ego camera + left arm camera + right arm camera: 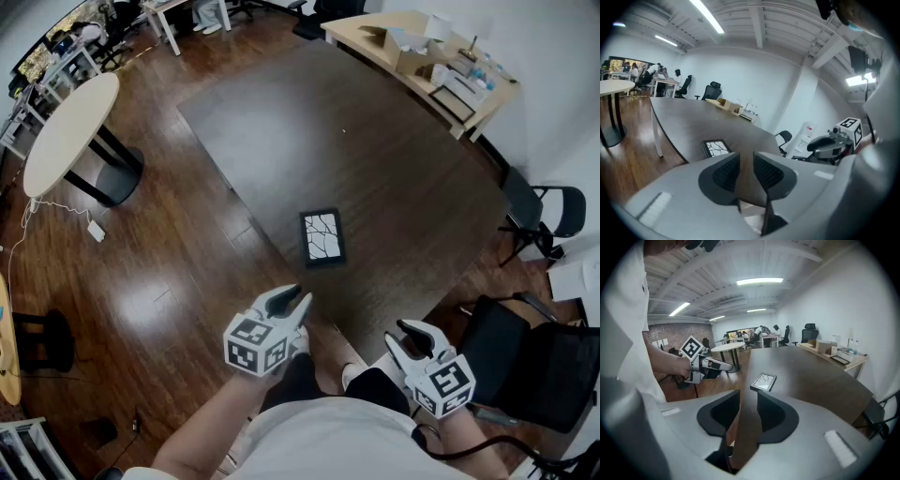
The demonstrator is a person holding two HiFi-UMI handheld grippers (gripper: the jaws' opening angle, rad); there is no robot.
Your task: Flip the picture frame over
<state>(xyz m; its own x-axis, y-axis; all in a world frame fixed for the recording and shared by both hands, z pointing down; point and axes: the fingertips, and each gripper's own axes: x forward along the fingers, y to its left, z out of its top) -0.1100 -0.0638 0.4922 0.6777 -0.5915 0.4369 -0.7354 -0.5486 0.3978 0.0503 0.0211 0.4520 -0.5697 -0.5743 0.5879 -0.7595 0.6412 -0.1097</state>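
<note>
Left gripper (292, 302): jaws narrowly apart, empty | right gripper (405, 330): jaws narrowly apart, empty | frame (322, 236): flat, picture up, at table (394, 159) near edge, untouched | relation: frame beyond both, long axis near-far, left gripper nearer

Nothing readable anywhere, honestly — the left gripper (286, 300) and right gripper (405, 339) just carry black-and-white square markers (247, 336) on their cubes, and the picture frame (322, 236) ahead of both shows crack-like lines, no letters.
</note>
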